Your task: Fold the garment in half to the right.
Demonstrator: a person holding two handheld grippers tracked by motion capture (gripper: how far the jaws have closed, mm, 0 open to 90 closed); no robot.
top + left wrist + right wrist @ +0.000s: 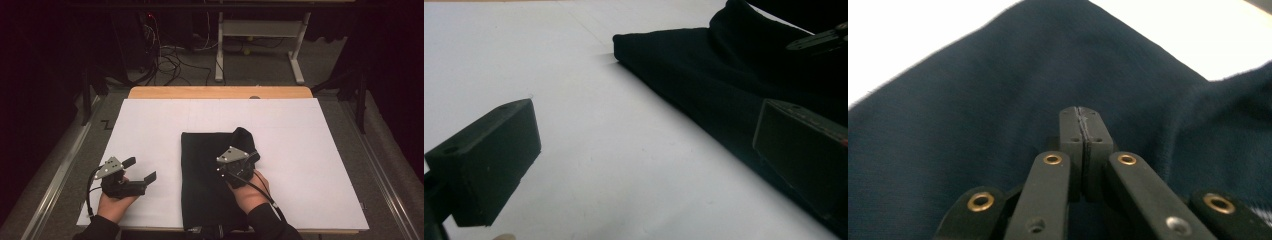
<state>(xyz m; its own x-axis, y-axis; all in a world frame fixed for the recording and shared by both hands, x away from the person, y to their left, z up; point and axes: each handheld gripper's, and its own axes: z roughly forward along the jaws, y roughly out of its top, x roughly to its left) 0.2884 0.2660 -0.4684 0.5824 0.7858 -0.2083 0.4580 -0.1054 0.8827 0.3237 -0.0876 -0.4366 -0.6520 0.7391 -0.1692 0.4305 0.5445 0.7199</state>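
Dark cloth (205,180) lies folded in a long rectangle down the middle of the white sheet (310,165) that covers the table, its near end reaching the table's front edge and its far right corner bunched up into a rounded hump. From the high view my right gripper (248,159) sits over the right part of that cloth, just below the hump, my hand (250,192) behind it and its cable trailing back over my sleeve. My left gripper (141,169) rests on the bare white sheet to the left of the cloth, apart from it, with its jaws spread wide and nothing between them; my left hand (114,200) holds it low near the front edge. A wooden strip (220,92) of the table shows beyond the sheet's far side. In the left gripper view my two black jaws stand far apart, one at the lower left and one at the right, with the white sheet (589,165) in between and the cloth (694,75) running diagonally across the upper right; the right-hand jaw overlaps the cloth's edge in the picture, though I cannot tell whether it touches. In the right gripper view my jaws are pressed together, tip against tip, above the blue-black cloth (968,135); I cannot make out any fabric pinched between them. A raised fold of the cloth stands at the right.
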